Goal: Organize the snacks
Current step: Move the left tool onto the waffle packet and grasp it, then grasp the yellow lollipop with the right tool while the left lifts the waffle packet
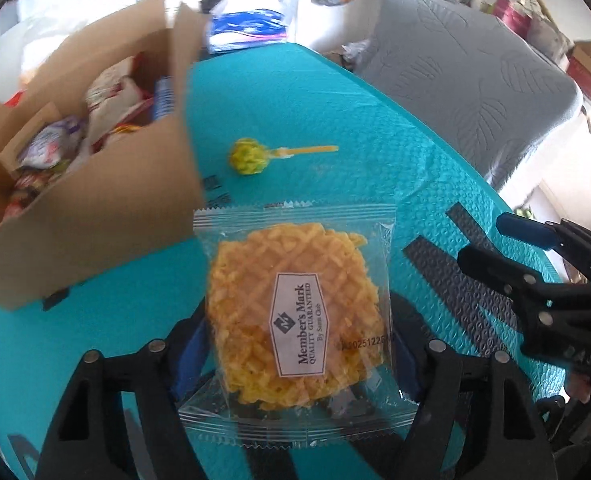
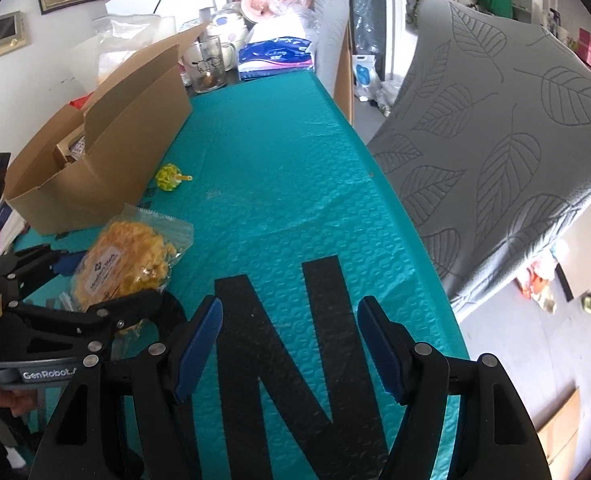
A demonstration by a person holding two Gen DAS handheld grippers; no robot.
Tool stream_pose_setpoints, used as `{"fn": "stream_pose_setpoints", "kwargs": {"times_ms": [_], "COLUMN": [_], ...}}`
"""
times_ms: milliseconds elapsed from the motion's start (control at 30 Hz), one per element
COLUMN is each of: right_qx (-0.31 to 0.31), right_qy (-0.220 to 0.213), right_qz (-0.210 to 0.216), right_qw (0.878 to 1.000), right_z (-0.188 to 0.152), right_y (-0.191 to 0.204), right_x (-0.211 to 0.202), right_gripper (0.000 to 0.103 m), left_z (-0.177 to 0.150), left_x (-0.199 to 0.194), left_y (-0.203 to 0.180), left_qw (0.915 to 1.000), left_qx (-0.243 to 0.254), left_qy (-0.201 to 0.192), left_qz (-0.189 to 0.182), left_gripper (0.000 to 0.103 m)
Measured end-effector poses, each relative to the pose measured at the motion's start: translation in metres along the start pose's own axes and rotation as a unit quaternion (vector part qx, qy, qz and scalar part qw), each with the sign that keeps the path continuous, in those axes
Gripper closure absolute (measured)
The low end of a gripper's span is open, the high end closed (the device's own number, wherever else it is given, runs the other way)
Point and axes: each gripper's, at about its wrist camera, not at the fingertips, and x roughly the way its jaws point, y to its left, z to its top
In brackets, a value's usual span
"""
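A clear packet of yellow waffle crisps [image 1: 295, 312] labelled Member's Mark sits between the blue pads of my left gripper [image 1: 295, 364], which is shut on it just above the teal table. It also shows in the right wrist view [image 2: 127, 264]. A yellow-green lollipop [image 1: 251, 156] lies on the table beyond it, beside the open cardboard box [image 1: 107, 200] that holds several snack packets. My right gripper [image 2: 289, 344] is open and empty over the black letter N on the table; it shows at the right in the left wrist view [image 1: 535, 248].
The teal table cover [image 2: 279, 168] runs away from me. A grey leaf-patterned chair back [image 2: 495, 128] stands along its right edge. A blue tissue pack [image 2: 275, 56], a glass jar [image 2: 209, 66] and other clutter sit at the far end.
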Motion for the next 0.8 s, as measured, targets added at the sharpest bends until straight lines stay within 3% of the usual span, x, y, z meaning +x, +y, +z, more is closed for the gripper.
{"fn": "stream_pose_setpoints", "kwargs": {"times_ms": [267,600,800], "right_qx": [-0.062,-0.150,-0.174], "right_qy": [-0.015,-0.022,0.002], "right_qz": [0.047,0.087,0.104], "right_qw": [0.997,0.985,0.979], "right_z": [0.031,0.082,0.100], "right_y": [0.036,0.077,0.088], "right_x": [0.014,0.044,0.083], "right_gripper": [0.032,0.033,0.046], "left_z": [-0.013,0.012,0.022], "left_x": [-0.040,-0.078,-0.069], "left_y": [0.031,0.052,0.059], "left_qw": [0.9956,0.9899,0.9901], "left_qx": [-0.066,-0.087,-0.100], "left_qy": [-0.040,-0.089,-0.079], "left_qz": [0.053,0.068,0.060], "left_gripper": [0.027,0.027,0.027]}}
